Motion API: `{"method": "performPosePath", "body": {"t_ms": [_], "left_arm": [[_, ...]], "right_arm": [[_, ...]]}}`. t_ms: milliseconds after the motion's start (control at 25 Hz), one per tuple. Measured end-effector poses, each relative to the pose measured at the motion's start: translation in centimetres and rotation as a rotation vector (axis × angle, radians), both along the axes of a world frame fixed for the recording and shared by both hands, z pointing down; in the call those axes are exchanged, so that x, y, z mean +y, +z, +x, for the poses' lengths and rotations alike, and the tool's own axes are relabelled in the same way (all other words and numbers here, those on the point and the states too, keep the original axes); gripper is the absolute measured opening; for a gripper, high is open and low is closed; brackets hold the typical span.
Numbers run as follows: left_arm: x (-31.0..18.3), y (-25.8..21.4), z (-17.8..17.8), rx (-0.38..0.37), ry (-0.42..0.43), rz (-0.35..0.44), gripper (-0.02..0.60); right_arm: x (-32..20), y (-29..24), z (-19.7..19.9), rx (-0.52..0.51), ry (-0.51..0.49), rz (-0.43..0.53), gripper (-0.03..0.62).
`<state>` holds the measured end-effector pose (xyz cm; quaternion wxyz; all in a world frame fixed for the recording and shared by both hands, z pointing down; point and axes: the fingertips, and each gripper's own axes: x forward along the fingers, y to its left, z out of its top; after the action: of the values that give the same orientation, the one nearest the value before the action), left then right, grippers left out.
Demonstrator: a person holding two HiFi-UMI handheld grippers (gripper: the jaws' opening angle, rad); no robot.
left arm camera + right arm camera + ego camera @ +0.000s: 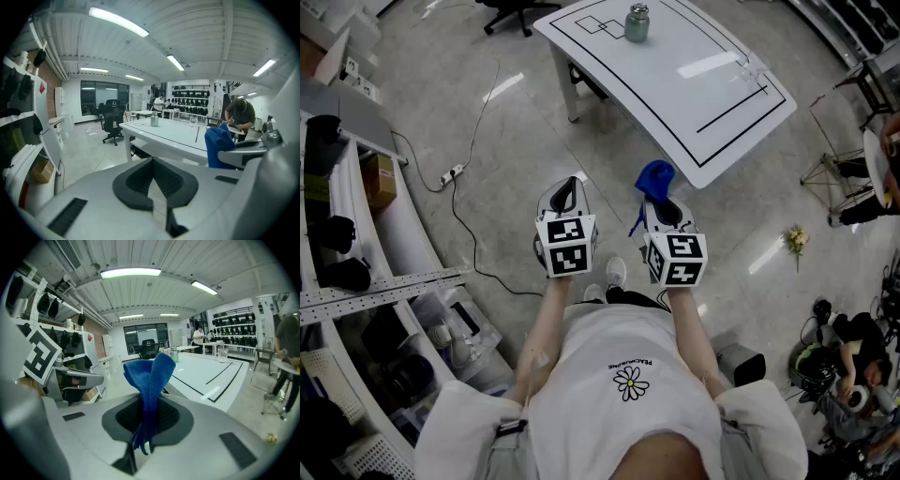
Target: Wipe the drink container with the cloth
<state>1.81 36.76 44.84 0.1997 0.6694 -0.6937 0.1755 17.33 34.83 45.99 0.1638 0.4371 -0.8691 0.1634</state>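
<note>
The right tongs [149, 420] pinch the blue cloth [151, 373]; the left tongs [153, 183] are closed and empty. The drink container [637, 22] stands far on the counter [684, 103], well apart from both, so wiping seems not yet begun.

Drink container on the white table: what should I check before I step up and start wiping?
1. Cloth secured: ok, the right gripper has its jaws clamped on the blue cloth.
2. Left gripper free to steady: ok, jaws together, nothing between them.
3. Drink container upright: ok, it stands on the table.
4. Container within reach: not ok, both grippers are short of the table.
5. Lid tight: cannot tell.
</note>
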Motion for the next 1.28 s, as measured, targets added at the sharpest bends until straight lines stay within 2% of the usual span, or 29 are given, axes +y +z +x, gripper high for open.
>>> {"method": "performPosePath", "body": {"t_ms": [360,560,720,960,1280], "left_arm": [[-2.0,-0.1,0.4,0.015,-0.029,0.011,-0.002],[-6.5,-2.0,-1.2,0.018,-0.045,0.072,-0.002],[-12.7,-4.0,-2.7,0.018,-0.026,0.135,-0.001],[-23.9,-6.2,-5.3,0.031,0.043,0.181,-0.002],[-39.6,-7.9,-8.7,0.054,0.181,0.208,-0.002]], "right_arm": [[-2.6,-0.6,0.5,-0.04,-0.022,0.029,0.043],[-8.0,-3.8,0.4,-0.072,-0.005,0.13,0.041],[-13.7,-5.8,-0.9,-0.057,0.0,0.202,0.041],[-23.6,-6.8,-3.5,-0.044,0.057,0.221,0.042],[-37.4,-8.4,-7.8,-0.004,0.138,0.246,0.041]]}}
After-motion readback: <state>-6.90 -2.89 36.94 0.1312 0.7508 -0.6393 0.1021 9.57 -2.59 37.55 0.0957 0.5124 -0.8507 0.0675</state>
